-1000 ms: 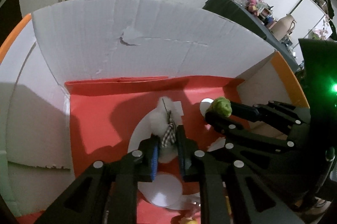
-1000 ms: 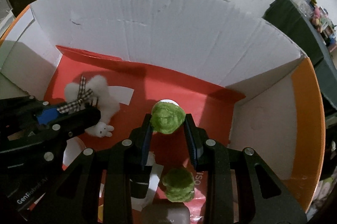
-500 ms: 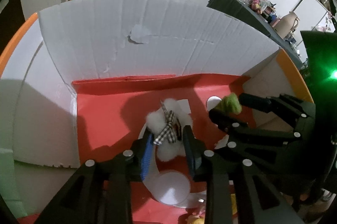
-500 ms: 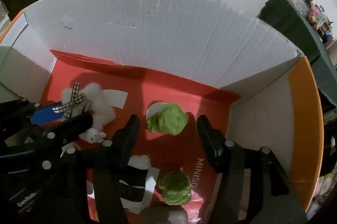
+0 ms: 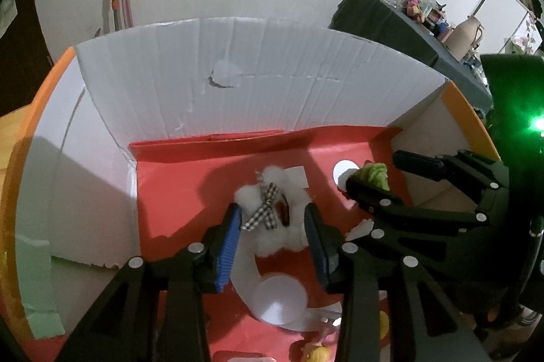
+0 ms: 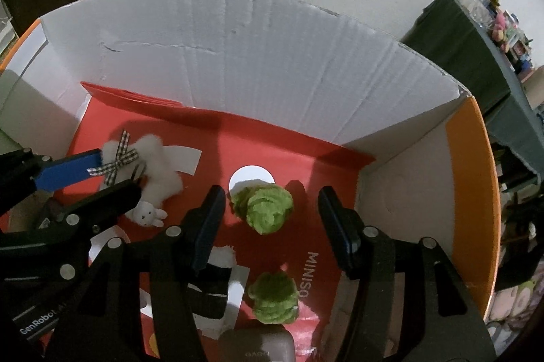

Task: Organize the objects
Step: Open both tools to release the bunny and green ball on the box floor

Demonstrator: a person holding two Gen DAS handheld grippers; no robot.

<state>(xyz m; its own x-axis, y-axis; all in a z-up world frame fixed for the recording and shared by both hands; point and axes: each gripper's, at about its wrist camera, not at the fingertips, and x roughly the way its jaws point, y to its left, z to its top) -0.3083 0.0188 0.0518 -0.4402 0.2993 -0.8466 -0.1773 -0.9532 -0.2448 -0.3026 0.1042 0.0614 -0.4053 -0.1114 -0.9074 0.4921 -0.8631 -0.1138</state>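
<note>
A white fluffy toy with a checked bow [image 5: 275,219] lies on the red floor of a cardboard box [image 5: 258,103]. My left gripper [image 5: 273,222] is open, its jaws apart on either side of the toy; it also shows in the right wrist view [image 6: 115,173]. A green fuzzy ball [image 6: 267,209] lies on the red floor between the jaws of my open right gripper [image 6: 272,202]; the ball also shows in the left wrist view [image 5: 374,173]. A second green ball [image 6: 273,297] lies nearer the camera.
The box has tall white corrugated walls [image 6: 272,63] and orange flaps [image 6: 472,192]. A small white bunny figure [image 6: 146,216], white paper pieces [image 5: 278,297] and a grey case [image 6: 255,345] lie on the floor. A cluttered dark table [image 5: 408,25] stands behind.
Both grippers opened and drew back a little. The white toy and the green ball were let go and now rest on the box floor.
</note>
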